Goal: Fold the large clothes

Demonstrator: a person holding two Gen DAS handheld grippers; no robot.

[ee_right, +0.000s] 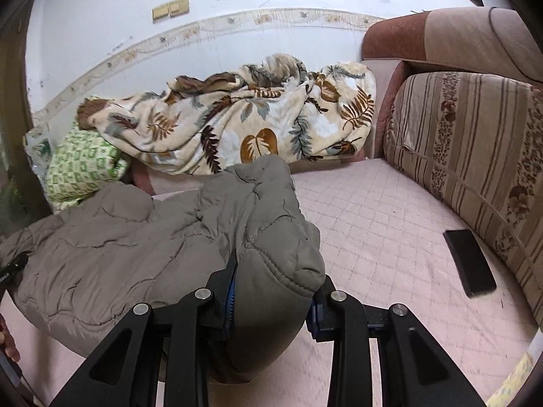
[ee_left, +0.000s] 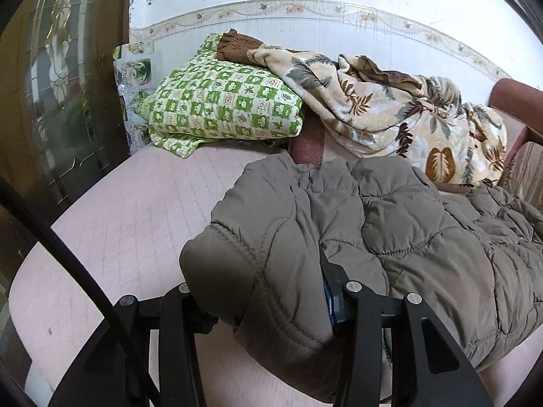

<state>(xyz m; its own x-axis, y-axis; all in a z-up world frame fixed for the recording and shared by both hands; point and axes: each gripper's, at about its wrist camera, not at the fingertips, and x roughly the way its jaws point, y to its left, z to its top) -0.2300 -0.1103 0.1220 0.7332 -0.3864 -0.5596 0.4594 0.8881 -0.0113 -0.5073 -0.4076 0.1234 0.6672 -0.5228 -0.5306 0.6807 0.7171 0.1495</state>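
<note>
A large grey-brown quilted jacket (ee_left: pixel 390 224) lies across the pink quilted sofa seat (ee_left: pixel 135 210). My left gripper (ee_left: pixel 268 308) is shut on a thick fold at the jacket's left end, and the padding bulges between and over its black fingers. In the right wrist view the same jacket (ee_right: pixel 129 237) stretches to the left, and my right gripper (ee_right: pixel 271 308) is shut on its right end, with a rounded lump of fabric pinched between the blue pads (ee_right: pixel 231 300). Both held ends hang lifted off the seat (ee_right: pixel 373 224).
A green checked pillow (ee_left: pixel 217 108) and a crumpled leaf-print blanket (ee_left: pixel 390 115) lie along the back wall. A striped cushion (ee_right: pixel 475 156) leans at the sofa's right arm, with a black flat phone-like thing (ee_right: pixel 470 263) beside it. A glass-panelled door (ee_left: pixel 61 84) stands left. A person's hand (ee_right: pixel 6 339) shows at the left edge.
</note>
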